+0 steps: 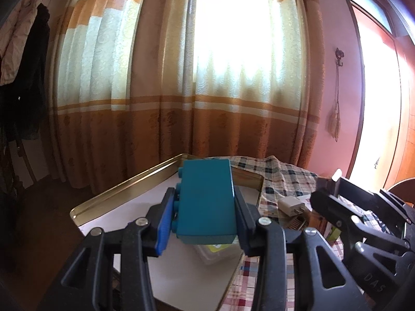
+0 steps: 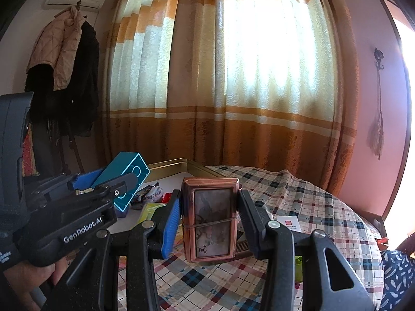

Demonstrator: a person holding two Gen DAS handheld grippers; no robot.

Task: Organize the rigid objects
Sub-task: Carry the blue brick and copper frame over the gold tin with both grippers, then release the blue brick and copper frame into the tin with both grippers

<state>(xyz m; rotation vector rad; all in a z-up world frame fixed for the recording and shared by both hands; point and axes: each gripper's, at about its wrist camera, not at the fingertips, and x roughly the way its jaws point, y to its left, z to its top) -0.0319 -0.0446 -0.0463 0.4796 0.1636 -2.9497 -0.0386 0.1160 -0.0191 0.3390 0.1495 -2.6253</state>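
A: Left wrist view: the left gripper has its jaws clenched on the teal block, held above the tray. If the grip slips, it drops onto the small items below.

B: Right wrist view: the right gripper jaws clamp the copper case over the checked cloth. Both loads could collide; the tray's contents are mostly hidden

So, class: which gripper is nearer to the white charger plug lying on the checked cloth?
Right. The right gripper, holding the copper case, hangs just beside the white charger plug; the left gripper, clamping the teal block, sits over the tray.
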